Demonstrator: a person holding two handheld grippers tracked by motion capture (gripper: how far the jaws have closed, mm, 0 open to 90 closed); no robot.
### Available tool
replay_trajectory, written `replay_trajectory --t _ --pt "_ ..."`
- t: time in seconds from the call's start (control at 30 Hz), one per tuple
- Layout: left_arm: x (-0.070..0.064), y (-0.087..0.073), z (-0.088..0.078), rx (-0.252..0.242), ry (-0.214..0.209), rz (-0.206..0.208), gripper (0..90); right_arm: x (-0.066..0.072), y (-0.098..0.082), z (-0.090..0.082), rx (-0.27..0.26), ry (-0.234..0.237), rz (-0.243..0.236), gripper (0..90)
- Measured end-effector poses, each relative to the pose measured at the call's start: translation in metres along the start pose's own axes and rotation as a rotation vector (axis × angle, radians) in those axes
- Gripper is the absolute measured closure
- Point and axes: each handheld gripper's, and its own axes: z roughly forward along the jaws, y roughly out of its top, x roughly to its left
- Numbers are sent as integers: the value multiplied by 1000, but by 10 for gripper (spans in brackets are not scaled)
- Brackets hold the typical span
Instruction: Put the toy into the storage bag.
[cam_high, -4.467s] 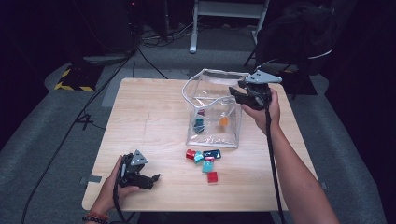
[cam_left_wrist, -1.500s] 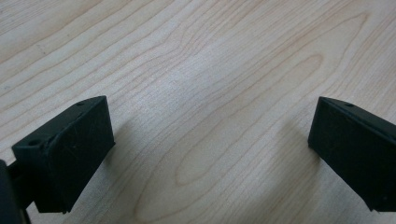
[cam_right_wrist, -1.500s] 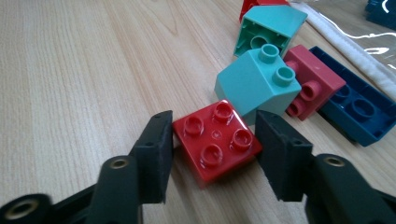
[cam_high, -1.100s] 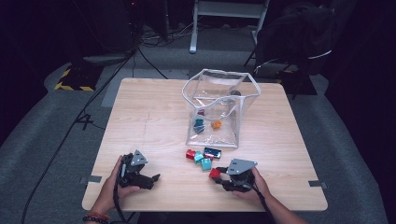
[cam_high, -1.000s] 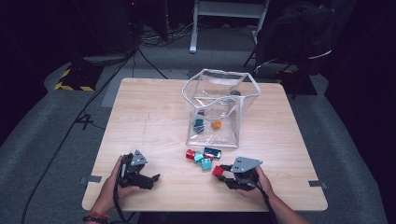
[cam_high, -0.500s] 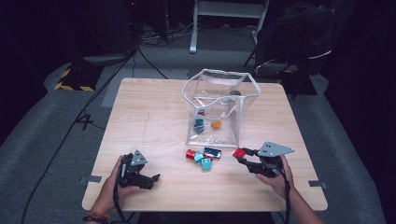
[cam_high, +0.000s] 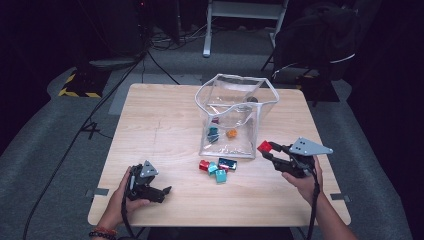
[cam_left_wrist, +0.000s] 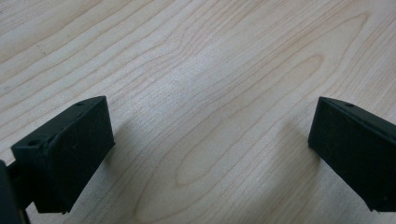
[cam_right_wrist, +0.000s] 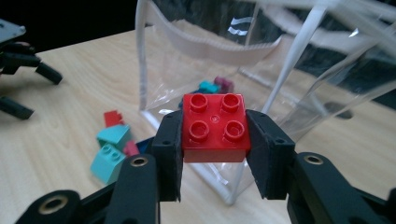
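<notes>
While the right gripper (cam_high: 269, 151) carries a red four-stud brick (cam_right_wrist: 215, 126) clamped squarely between its two pads, the transfer step is judged to be in hand: brick lifted off the table (cam_high: 160, 125), not yet delivered.

Item, held: red brick, studs up, just beside the near right corner of the clear plastic bag (cam_high: 235, 112), outside its wall and below its rim.

Item, receptacle: clear bag, standing open-mouthed at the table's far middle; holds a teal piece, an orange piece (cam_high: 231, 133) and a dark red one.

Item, loose stock: small cluster of bricks (cam_high: 216, 167) in red, teal and dark blue on the tabletop just in front of the bag.

Item, idle tool: left gripper (cam_high: 161, 192), resting low at the near left edge, jaws wide apart, nothing between them.

Next move, as judged: raise the brick above the rim, bring it over the opening, then part the pads. Soft bag walls may fold if nudged.
</notes>
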Motion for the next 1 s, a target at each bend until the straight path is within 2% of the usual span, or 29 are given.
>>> replay_trajectory --t 0.27,0.4,0.5,1.0 --pt "0 0 0 0 0 0 4 -17 43 -3 -33 -56 -24 590" --pt "0 0 0 0 0 0 4 -30 66 -3 -49 -78 9 590" --pt "0 0 0 1 -1 0 4 -34 81 0 -34 -104 4 590" --pt "0 0 0 1 -1 0 4 -40 114 31 -1 -135 8 590"
